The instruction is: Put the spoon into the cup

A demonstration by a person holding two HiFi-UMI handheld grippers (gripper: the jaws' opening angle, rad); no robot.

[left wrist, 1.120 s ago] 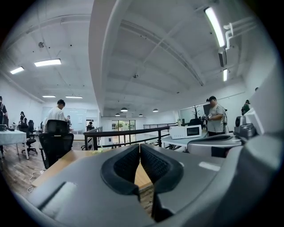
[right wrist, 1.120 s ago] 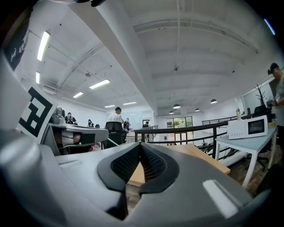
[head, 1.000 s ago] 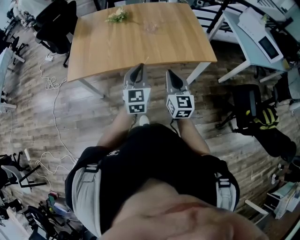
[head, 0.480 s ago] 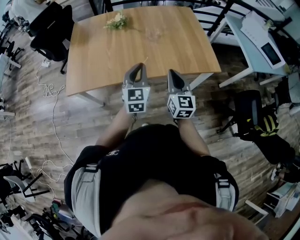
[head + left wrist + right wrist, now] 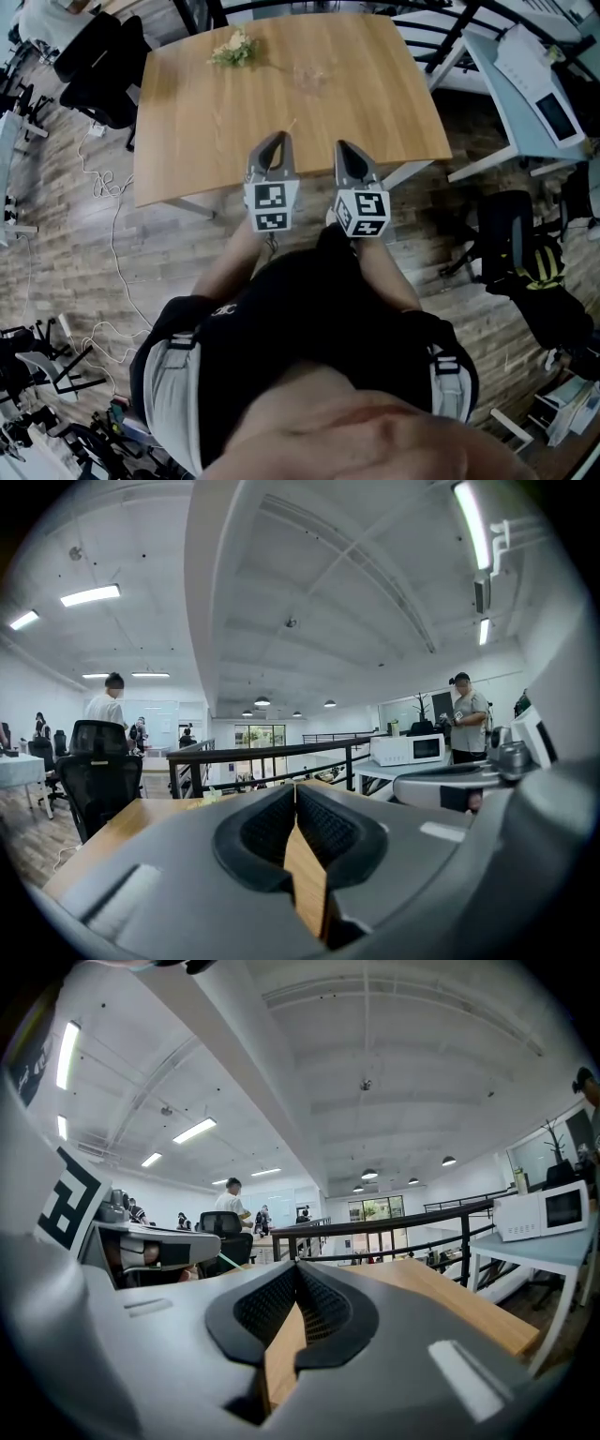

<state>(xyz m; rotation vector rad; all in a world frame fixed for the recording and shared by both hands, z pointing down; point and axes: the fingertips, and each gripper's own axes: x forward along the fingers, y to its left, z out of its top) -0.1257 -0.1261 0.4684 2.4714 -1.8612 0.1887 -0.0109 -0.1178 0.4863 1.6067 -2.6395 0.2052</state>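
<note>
Both pairs of tongs are closed and carry nothing: the left tongs [image 5: 296, 794] and right tongs [image 5: 296, 1274] each show their ribbed pads pressed together with only tabletop wood visible beyond them. From the head view, the left tongs [image 5: 273, 150] and right tongs [image 5: 348, 157] are held side by side over the near edge of the table [image 5: 197, 122], well short of the work. A thin pale sliver, apparently the spoon [image 5: 292, 121], lies on the wood just beyond the left tongs. What looks like a clear cup [image 5: 309, 77] stands farther back, near a sprig of flowers [image 5: 232, 45]. Nothing has been grasped, so the whole job remains: pick up the spoon, carry it over, and drop it into the cup.
</note>
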